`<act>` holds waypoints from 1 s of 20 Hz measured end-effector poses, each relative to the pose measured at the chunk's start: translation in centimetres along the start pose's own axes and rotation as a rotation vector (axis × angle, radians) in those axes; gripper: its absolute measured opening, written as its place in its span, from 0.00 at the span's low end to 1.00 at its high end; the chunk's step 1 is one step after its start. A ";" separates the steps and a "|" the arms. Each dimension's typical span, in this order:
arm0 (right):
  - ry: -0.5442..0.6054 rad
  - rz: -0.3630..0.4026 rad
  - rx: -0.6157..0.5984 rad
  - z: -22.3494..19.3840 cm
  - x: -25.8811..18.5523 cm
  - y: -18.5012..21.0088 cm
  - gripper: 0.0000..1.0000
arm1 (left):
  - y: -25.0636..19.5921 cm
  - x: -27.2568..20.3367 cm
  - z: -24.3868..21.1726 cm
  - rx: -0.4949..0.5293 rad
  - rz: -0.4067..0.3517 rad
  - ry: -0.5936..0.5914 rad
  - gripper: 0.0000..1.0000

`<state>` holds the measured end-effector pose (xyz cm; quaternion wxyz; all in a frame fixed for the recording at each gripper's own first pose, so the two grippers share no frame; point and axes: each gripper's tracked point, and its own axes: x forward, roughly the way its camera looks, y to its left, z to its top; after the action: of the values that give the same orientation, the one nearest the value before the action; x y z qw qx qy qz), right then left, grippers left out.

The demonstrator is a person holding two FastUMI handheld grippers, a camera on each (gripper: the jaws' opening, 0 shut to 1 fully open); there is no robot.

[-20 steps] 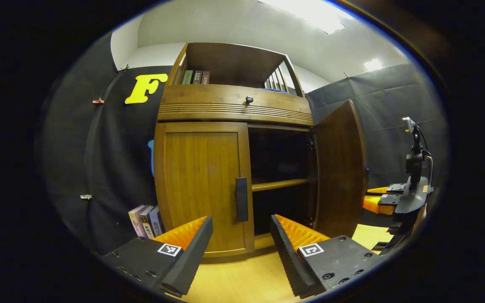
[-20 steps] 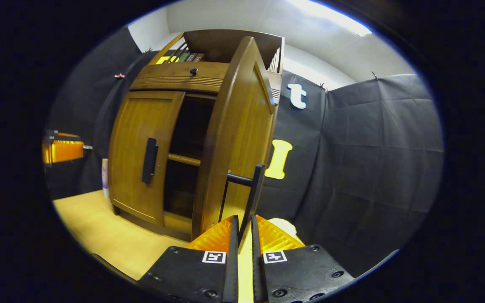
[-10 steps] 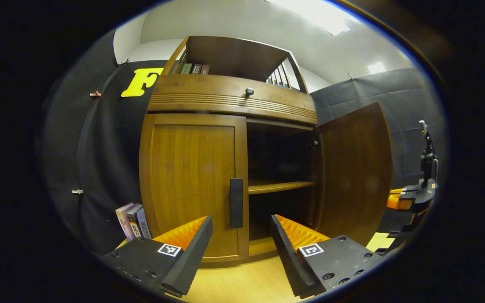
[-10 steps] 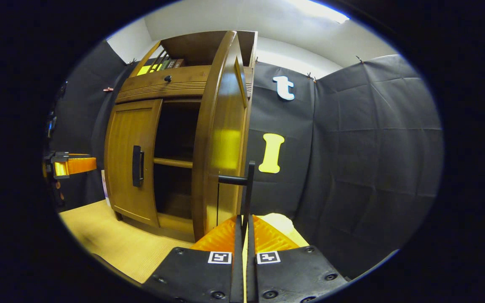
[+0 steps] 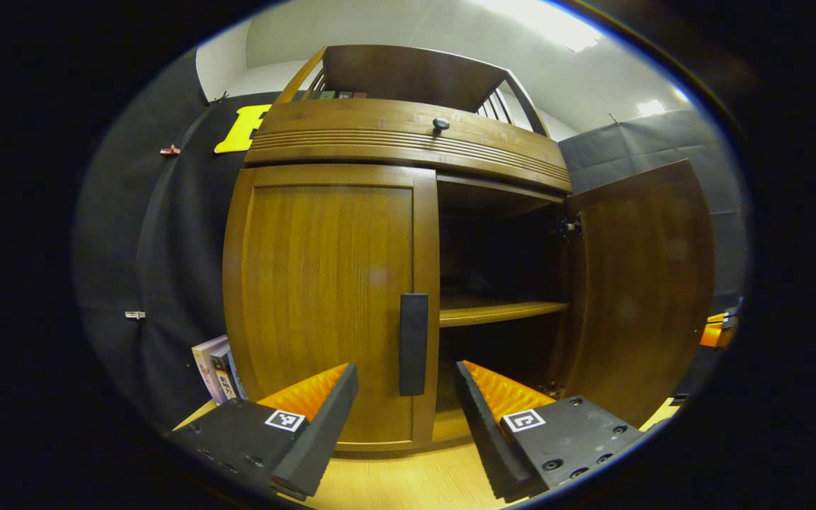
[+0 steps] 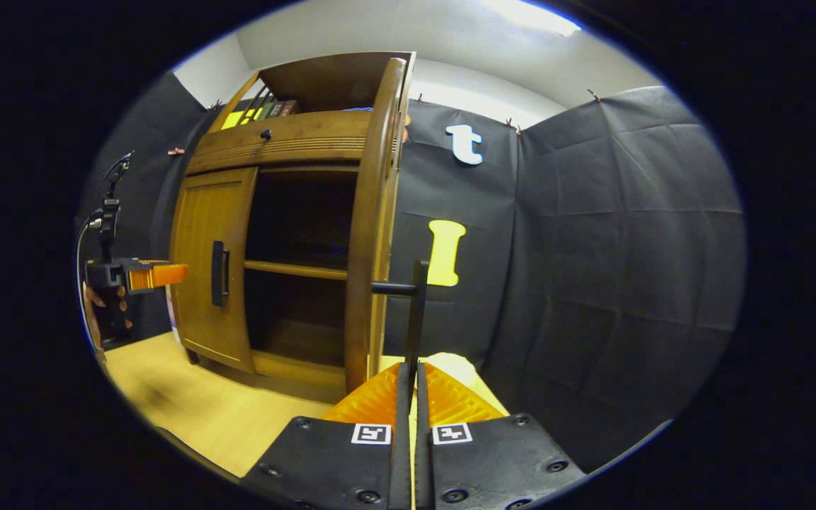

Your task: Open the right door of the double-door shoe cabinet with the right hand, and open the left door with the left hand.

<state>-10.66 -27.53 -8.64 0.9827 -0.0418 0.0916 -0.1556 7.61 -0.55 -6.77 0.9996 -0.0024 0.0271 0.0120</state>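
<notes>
The shoe cabinet's right door (image 5: 638, 290) stands wide open, its handle (image 6: 416, 322) pinched between the right gripper's (image 6: 411, 375) clenched fingers. The left door (image 5: 330, 297) is closed; the left gripper (image 5: 406, 386), fingers spread, faces its handle (image 5: 413, 343).

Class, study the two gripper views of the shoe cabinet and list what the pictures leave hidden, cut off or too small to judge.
1. Left gripper view: the compartment behind the closed left door is hidden by that door.
2. Left gripper view: the open compartment above the shelf is too dark to judge.
3. Right gripper view: the right door stands edge-on, hiding its faces.
4. Right gripper view: the lower end of the right door's handle is covered by the right gripper.
5. Both views: book titles are too small.
</notes>
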 end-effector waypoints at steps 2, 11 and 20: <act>0.001 -0.039 -0.048 -0.7 0.3 -1.4 0.06 | -0.3 1.4 0.0 -0.003 0.001 -0.008 0.86; -0.008 0.011 0.022 -1.1 -1.7 -2.5 0.28 | -0.4 6.9 0.8 0.069 0.046 -0.060 0.82; -0.082 -0.061 0.076 0.5 -2.8 -5.9 0.89 | 0.3 11.3 -2.5 0.053 0.073 0.010 0.56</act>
<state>-14.94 -32.22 -7.06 0.9813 -0.0134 0.0437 -0.1871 18.75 0.05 -9.84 0.9980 0.0252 0.0326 0.0476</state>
